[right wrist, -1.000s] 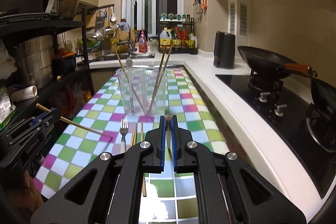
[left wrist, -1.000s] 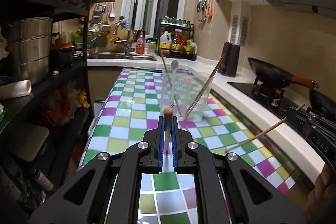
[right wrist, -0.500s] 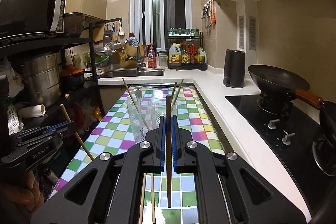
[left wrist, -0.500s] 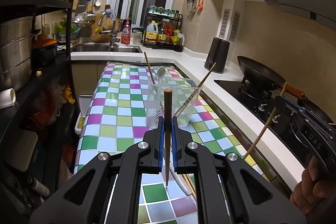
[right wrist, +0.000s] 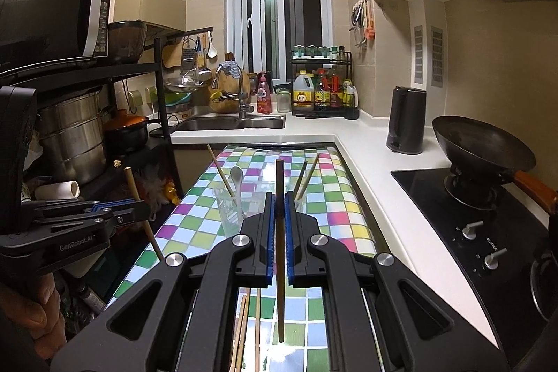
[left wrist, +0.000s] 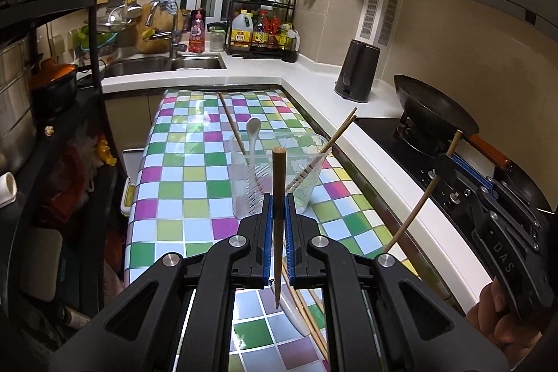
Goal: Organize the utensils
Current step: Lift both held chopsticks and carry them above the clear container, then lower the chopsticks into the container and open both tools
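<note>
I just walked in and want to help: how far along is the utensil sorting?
Partly done. The clear cup already holds three chopsticks and a white spoon. In hand: the left tool and right tool each clamp one chopstick, lifted off the table. Left: loose chopsticks on the checkered cloth.

Left black plastic two-finger tool (left wrist: 279,204): blue ribbed pads, silver pivot screws, "GenRobot.AI" lettering. Right black two-finger tool (right wrist: 278,204): same build, side marked "DAS".

Two brown chopsticks (left wrist: 279,218) (right wrist: 280,232) stand near-upright, each pinched, before a clear cup (left wrist: 275,176) holding chopsticks and a white spoon (left wrist: 251,136).
</note>
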